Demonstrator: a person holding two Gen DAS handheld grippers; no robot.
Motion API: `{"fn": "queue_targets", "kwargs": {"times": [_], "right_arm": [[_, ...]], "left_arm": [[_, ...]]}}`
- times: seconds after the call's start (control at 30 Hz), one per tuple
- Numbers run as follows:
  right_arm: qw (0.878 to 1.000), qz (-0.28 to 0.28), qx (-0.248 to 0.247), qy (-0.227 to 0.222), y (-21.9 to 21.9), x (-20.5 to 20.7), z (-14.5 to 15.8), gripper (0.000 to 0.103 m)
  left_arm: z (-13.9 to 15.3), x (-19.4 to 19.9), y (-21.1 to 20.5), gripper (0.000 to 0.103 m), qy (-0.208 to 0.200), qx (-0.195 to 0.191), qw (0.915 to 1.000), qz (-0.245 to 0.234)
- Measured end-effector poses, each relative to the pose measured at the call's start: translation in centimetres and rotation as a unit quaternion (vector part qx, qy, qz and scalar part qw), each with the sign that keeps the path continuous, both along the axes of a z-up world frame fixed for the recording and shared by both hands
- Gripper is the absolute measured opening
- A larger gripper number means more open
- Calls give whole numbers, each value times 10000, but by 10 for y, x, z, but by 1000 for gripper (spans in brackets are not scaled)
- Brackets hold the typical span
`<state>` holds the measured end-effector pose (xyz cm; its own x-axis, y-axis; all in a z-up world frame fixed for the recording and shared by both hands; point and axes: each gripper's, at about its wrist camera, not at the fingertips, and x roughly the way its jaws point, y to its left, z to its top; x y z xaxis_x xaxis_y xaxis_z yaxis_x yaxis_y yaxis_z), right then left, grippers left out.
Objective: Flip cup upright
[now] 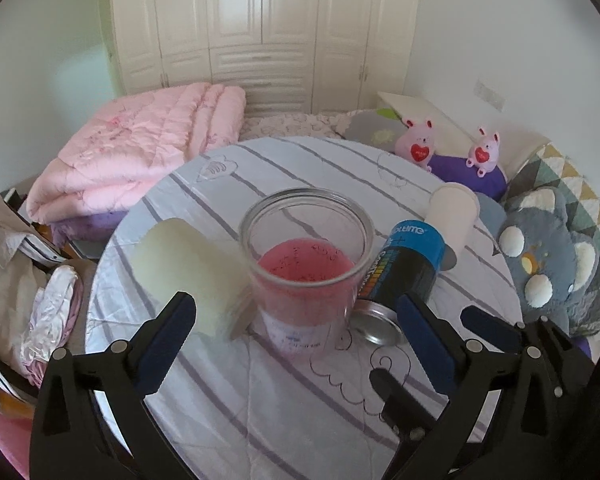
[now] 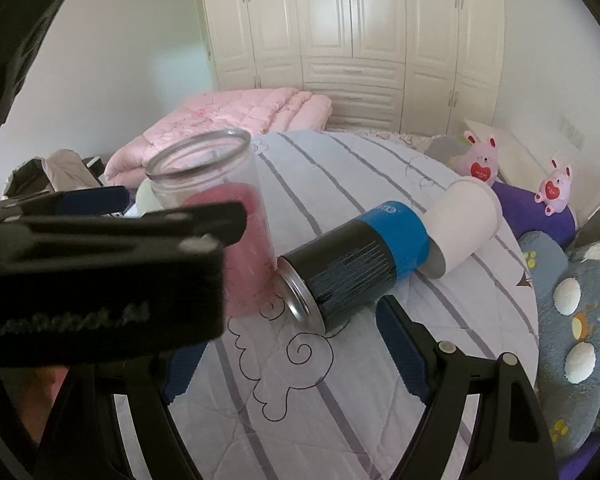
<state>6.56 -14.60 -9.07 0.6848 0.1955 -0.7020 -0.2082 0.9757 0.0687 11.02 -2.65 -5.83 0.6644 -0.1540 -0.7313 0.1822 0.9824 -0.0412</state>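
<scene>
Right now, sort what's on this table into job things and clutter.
Job:
cream paper cup on its side
white paper cup on its side
upright clear glass cup, pink inside
open left gripper

Lying about:
black-and-blue can
pink rabbit toys
folded pink quilt

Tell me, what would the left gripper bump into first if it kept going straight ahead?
Most likely the clear glass jar with pink inside. It stands upright right between the open left gripper fingers, with the cream cup and the blue-and-black can lying at either side.
</scene>
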Motion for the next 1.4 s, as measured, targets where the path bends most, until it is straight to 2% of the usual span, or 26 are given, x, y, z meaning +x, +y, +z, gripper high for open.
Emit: {"fn": "queue_targets", "kwargs": {"times": [0.43, 0.67, 0.93, 1.13, 1.23, 1.4], "right_arm": [[9993, 2, -56, -364, 1, -32, 22, 83], [9977, -160, -45, -657, -3, -54, 34, 83], [9907, -484, -159, -1260, -15, -84, 49, 83], [9827, -752, -445, -1632, -22, -96, 60, 84], [9800, -849, -531, -1719, -25, -97, 62, 84], [9769, -1063, -411, -1807, -40, -100, 65, 84]], "left_arm": [[28, -57, 20, 103, -506, -69, 9987, 48], [39, -91, 27, 103, -1159, -221, 9930, 96], [42, -122, 31, 103, -1744, -168, 9842, 259], [44, -130, 29, 103, -1652, -245, 9855, 299], [46, -134, 29, 103, -1730, -204, 9839, 402], [45, -135, 26, 103, -1679, -198, 9845, 466]]}}
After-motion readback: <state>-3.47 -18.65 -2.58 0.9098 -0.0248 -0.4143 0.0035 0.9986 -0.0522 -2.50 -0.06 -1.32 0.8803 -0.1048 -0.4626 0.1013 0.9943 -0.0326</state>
